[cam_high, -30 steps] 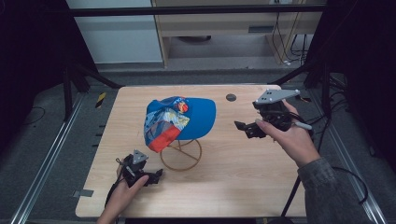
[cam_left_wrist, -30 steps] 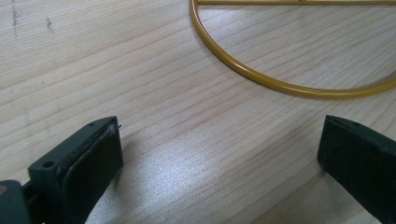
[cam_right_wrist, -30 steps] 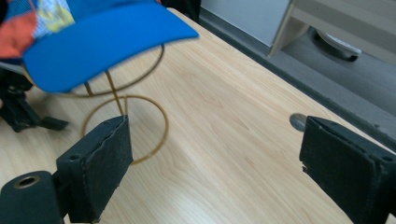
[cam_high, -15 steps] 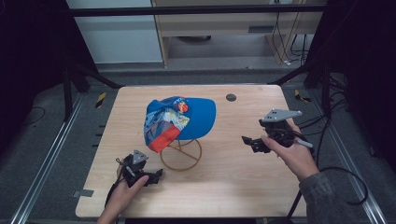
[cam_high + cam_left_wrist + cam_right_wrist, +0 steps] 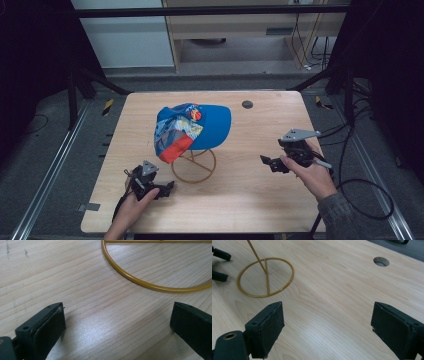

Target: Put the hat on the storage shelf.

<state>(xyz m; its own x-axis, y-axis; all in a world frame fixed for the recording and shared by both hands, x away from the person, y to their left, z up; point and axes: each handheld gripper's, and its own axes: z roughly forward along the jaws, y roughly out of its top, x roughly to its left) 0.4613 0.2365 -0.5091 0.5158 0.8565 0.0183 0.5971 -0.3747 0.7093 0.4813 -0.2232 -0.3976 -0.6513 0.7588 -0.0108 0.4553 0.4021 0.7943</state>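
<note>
Left gripper (image 5: 167,188) sits low at the near-left of the wooden tabletop (image 5: 250,200), held by the person's left hand (image 5: 131,207), grey three-cornered plate on top. Its jaws stand wide apart with nothing between them; in the left gripper view only bare wood grain lies between the two black jaws, and the yellow wire ring (image 5: 140,281) curves past just ahead of them, not touching. That ring is the base of a wire stand (image 5: 194,166) just right of the left gripper, near the tabletop's middle. A cap (image 5: 192,131) hangs on top of the stand: blue crown and brim, multicoloured printed panel facing left-front, red-orange patch at its lower edge, small round badge near the top. The cap is off the tabletop, carried by the stand alone, apart from both grippers. Behind and right of the cap, a small round hole (image 5: 247,104) sits in the tabletop near the far edge; the right gripper view shows it as well (image 5: 381,261). Right gripper (image 5: 266,162) is at the right side, well apart from the stand, held by the right hand (image 5: 312,175), jaws pointing left toward the stand, cable trailing off the right edge to the floor. Its jaws are spread wide and empty; the right gripper view shows the stand's ring base (image 5: 265,277) and upright rod farther off at upper left, with the left gripper's jaw tips at the left edge.
</note>
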